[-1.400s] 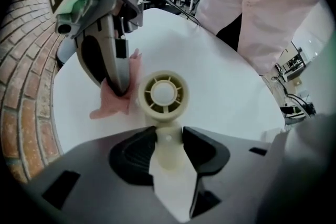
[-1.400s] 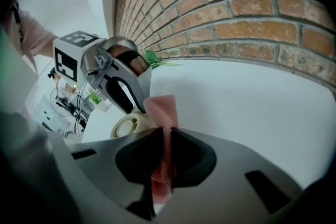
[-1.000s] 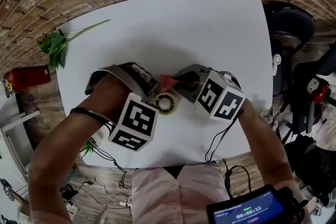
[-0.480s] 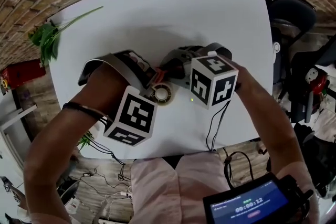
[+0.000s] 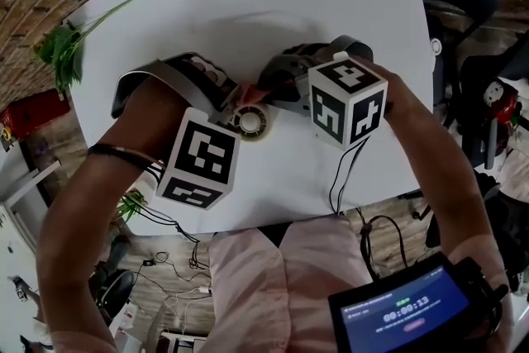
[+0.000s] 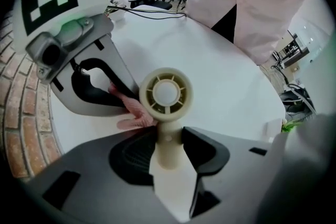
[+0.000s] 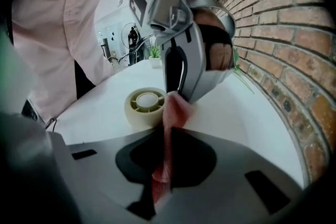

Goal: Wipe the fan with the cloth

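Fan (image 6: pixel 166 93): small, cream, round head on a short handle, sitting mid-frame in the head view on the white table (image 5: pixel 248 12).
Left gripper (image 6: pixel 169 139): points down, jaws clamped on the fan's handle from both sides, just below the head.
Right gripper (image 7: pixel 164 136): jaws pinched together on the pink cloth (image 7: pixel 170 113), whose free end stands up past the tips, right beside the fan head.

Progress (a judgement only): wiping looks under way, not finished. In the left gripper view the cloth lies against the left edge of the head, so the rim is being worked. The front grille and the handle show no cloth on them. No dirt or wet trace marks what is already wiped, so the done share cannot be read.

Hard to see:
- The head view hides both sets of jaws under the marker cubes (image 5: pixel 198 163) and forearms; only a sliver of cloth shows.
- Back of the fan head and its underside are out of sight.
- How firmly the cloth presses the rim cannot be told.
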